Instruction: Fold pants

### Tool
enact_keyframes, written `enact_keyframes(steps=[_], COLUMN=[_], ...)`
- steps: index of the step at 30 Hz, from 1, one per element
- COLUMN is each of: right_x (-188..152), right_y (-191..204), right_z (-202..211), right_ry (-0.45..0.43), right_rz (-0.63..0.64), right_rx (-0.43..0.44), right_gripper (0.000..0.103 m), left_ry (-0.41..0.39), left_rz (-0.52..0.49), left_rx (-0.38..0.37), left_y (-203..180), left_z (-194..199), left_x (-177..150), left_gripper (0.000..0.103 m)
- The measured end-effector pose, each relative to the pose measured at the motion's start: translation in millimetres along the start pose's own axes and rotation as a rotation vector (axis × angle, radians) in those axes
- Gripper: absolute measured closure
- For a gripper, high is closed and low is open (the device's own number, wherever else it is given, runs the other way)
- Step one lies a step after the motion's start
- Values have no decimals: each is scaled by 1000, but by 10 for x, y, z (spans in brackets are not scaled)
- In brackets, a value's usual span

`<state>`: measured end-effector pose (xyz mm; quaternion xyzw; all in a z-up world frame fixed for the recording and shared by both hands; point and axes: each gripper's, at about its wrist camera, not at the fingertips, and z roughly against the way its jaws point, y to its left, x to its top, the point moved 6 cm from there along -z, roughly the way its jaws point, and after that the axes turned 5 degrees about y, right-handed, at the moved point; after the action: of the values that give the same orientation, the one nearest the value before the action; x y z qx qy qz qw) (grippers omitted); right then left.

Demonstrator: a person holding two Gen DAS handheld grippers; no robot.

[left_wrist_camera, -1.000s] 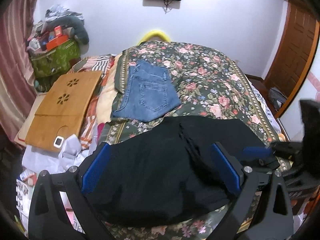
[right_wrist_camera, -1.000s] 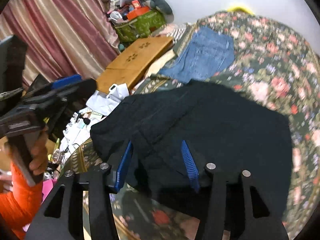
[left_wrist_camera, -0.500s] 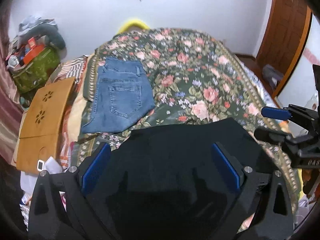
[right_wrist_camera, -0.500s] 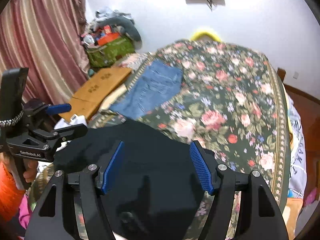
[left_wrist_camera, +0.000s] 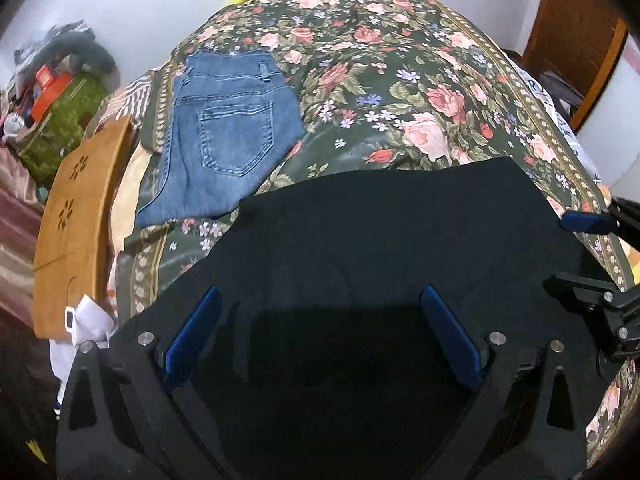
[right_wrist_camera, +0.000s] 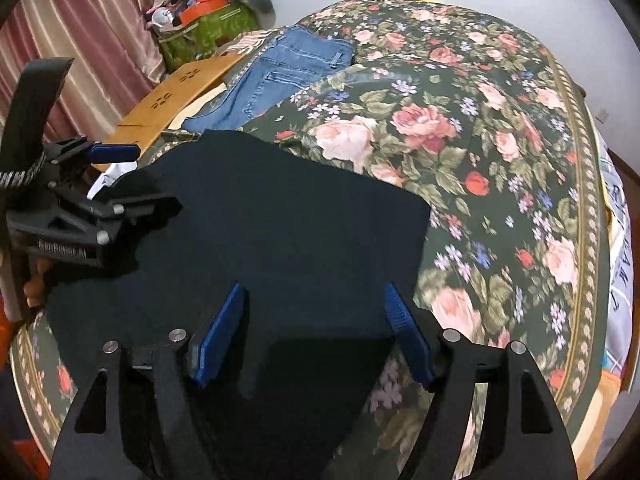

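Now our left gripper [left_wrist_camera: 320, 332] has its blue fingers [left_wrist_camera: 195, 334] spread wide over the black pants [left_wrist_camera: 380, 232], nothing pinched between them. Our right gripper [right_wrist_camera: 314, 336] has just been opening; its fingers [right_wrist_camera: 222, 332] stand apart above the same dark cloth, gripping nothing. Those pants lie flat on the near end of the floral bed [left_wrist_camera: 420, 92], with folded blue jeans [left_wrist_camera: 228, 136] farther up on the left.
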<state>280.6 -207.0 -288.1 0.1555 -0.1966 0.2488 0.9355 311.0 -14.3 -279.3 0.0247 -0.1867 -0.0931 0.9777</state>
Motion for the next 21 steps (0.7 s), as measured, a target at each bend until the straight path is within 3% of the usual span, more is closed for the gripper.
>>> enact_keyframes(steps=[13,21], right_x=[-508,-445], right_y=[-23,67], right_z=[335,646], right_ry=[-35,-81], right_rz=[-129,-115], right_rx=[18,-24], right_gripper=[34,34], left_ry=[-72,-161], left_rz=[44,104], left_rx=[34,88], left_y=[132,373], left_z=[430,855], left_x=[-466,-743], left_gripper=[2,2])
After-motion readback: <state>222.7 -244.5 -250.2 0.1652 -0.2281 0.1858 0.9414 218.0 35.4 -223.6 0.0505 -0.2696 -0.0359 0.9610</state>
